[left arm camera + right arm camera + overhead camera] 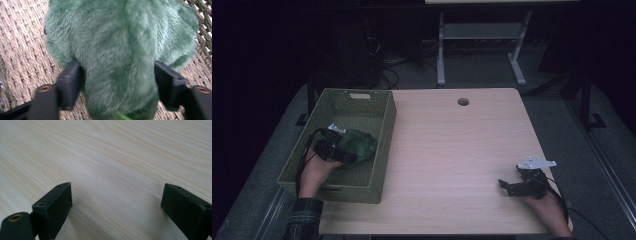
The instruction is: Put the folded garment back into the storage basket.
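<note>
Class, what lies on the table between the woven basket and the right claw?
Nothing: in the high view, bare table stretches from the woven basket to the right claw.

We see a pale wooden worktop (pixel 452 150) with a round hole (pixel 463 102) near its far edge; beyond the worktop stands a white metal frame (pixel 482 45) on grey floor (pixel 472 70).

The left tool (pixel 343 152) is black and blocky, with a small pale grey plate on top and a black cable looping back over the hand. The right tool (pixel 507 186) is black too, topped by a grey three-cornered plate, its cable trailing off behind. Each jaw is a flat black block with small screw holes and a brass-coloured insert at its base. A dark plaid sleeve (pixel 304 217) covers the left forearm.
</note>
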Motion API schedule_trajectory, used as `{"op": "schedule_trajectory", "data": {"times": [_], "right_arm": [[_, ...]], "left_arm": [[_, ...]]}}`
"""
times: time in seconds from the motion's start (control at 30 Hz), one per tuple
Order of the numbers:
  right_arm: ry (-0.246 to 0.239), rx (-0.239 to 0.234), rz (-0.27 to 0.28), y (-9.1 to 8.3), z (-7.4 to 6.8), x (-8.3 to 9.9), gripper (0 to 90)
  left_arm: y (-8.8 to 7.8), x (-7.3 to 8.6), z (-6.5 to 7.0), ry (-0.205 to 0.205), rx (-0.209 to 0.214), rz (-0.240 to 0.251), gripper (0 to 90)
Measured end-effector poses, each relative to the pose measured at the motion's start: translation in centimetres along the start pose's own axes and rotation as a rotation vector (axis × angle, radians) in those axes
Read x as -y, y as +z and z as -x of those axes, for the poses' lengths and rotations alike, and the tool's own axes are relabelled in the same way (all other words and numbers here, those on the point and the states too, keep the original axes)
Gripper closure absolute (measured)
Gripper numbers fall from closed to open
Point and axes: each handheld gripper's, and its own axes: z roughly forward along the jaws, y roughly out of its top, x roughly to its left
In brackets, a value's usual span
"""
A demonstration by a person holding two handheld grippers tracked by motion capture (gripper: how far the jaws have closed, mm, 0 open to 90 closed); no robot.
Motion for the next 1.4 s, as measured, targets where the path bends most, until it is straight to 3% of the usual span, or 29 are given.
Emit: {"op": "schedule_trajectory", "data": {"times": [0.07, 0.1, 0.17, 0.37, 0.63, 1.0, 1.4], "right_arm": [[0.000, 0.000, 0.000, 0.0, 0.0, 0.0, 9.6], [0.000, 0.000, 0.000, 0.0, 0.0, 0.0, 9.6], [0.001, 0.000, 0.000, 0.0, 0.0, 0.0, 9.6], [0.001, 0.001, 0.001, 0.0, 0.0, 0.0, 9.6], [0.000, 0.001, 0.001, 0.0, 0.0, 0.0, 9.6], [-0.001, 0.001, 0.001, 0.0, 0.0, 0.0, 9.6], [0.000, 0.002, 0.001, 0.0, 0.0, 0.0, 9.6]], "left_arm": [[-0.2, 0.0, -0.1, -0.001, 0.011, 0.013, 20.2], [-0.6, 0.0, -0.1, -0.011, 0.046, 0.042, 19.5], [-1.0, -0.1, -0.1, -0.012, 0.060, 0.060, 18.9], [-2.2, -0.7, 0.3, -0.002, 0.064, 0.096, 18.1], [-3.9, -3.1, 1.8, 0.021, 0.066, 0.167, 17.6], [-5.6, -5.2, 5.3, 0.050, 0.144, 0.277, 16.9], [-5.2, -7.0, 10.3, 0.100, 0.228, 0.322, 16.9]]}}
